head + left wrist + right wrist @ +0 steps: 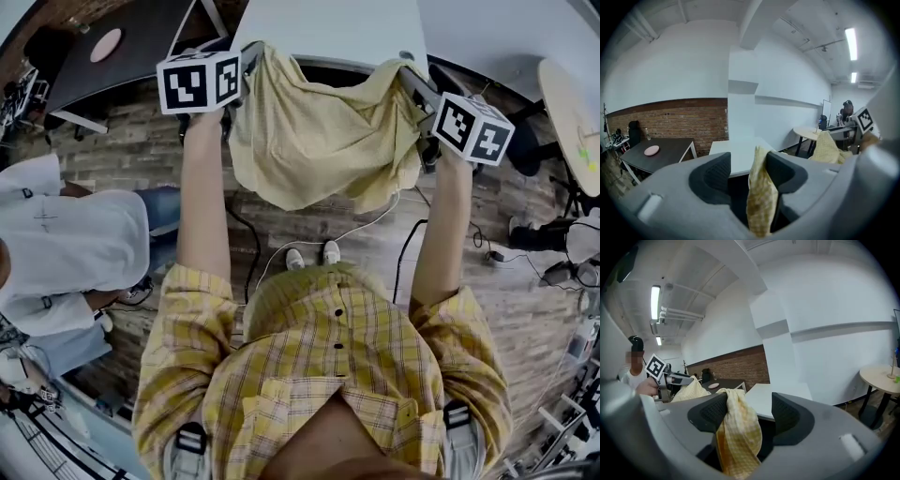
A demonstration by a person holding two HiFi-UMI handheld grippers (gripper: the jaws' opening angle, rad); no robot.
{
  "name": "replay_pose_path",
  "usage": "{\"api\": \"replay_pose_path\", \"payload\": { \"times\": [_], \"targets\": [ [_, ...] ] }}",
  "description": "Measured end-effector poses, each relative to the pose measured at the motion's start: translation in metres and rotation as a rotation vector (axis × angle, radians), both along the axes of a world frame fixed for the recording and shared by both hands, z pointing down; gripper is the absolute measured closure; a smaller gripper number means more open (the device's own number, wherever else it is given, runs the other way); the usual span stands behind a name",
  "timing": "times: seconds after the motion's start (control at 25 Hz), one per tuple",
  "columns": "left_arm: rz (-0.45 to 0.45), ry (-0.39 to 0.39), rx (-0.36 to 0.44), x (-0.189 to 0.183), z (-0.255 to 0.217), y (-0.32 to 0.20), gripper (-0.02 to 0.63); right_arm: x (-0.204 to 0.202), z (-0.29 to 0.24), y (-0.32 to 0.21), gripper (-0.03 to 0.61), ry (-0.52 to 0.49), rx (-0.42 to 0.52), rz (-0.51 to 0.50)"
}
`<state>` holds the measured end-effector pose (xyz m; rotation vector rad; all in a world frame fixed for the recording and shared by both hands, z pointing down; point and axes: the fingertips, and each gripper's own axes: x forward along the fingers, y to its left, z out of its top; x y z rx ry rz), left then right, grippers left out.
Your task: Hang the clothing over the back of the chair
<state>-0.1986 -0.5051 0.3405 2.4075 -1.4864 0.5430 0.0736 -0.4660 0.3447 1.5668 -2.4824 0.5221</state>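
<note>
Your left tongs point(246, 70) and right tongs point(413, 81) both stand wide. The yellow shirt point(319, 141) hangs between them, a corner draped loosely against one pad of each, before the far white table point(323, 26).

Left gripper point(747, 165): jaws apart.
Yellow checked cloth point(761, 197) hangs between them, touching one pad point(785, 171), clear of the other.

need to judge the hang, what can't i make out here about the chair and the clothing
Chair: none made out; in the head view the clothing covers whatever is beneath it.
Clothing's far side: head view, hidden by its own folds.
Clothing's hanging part: both gripper views, hidden behind the jaws' housing.
</note>
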Motion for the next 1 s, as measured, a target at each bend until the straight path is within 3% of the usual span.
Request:
{"api": "replay_pose_path", "payload": {
  "times": [0.12,0.52,0.64,0.72,1.0],
  "targets": [
    [0.008,-0.014,0.006,0.002,-0.003,-0.003,0.372,0.000,-0.007,-0.005,0.285,-0.032,0.010,0.001],
    [0.000,-0.038,0.035,0.008,-0.012,-0.003,0.365,-0.007,-0.019,-0.011,0.285,0.024,0.050,-0.001],
    [-0.039,-0.022,0.074,-0.004,-0.024,-0.004,0.367,-0.007,-0.024,-0.010,0.285,0.010,0.065,0.007],
    [-0.074,-0.051,0.106,-0.013,-0.034,-0.007,0.367,-0.008,-0.024,-0.010,0.287,0.004,0.062,0.005],
    [-0.027,-0.040,0.126,0.004,-0.042,0.008,0.367,-0.014,-0.045,-0.003,0.287,0.009,0.127,0.006]
  ]
}}
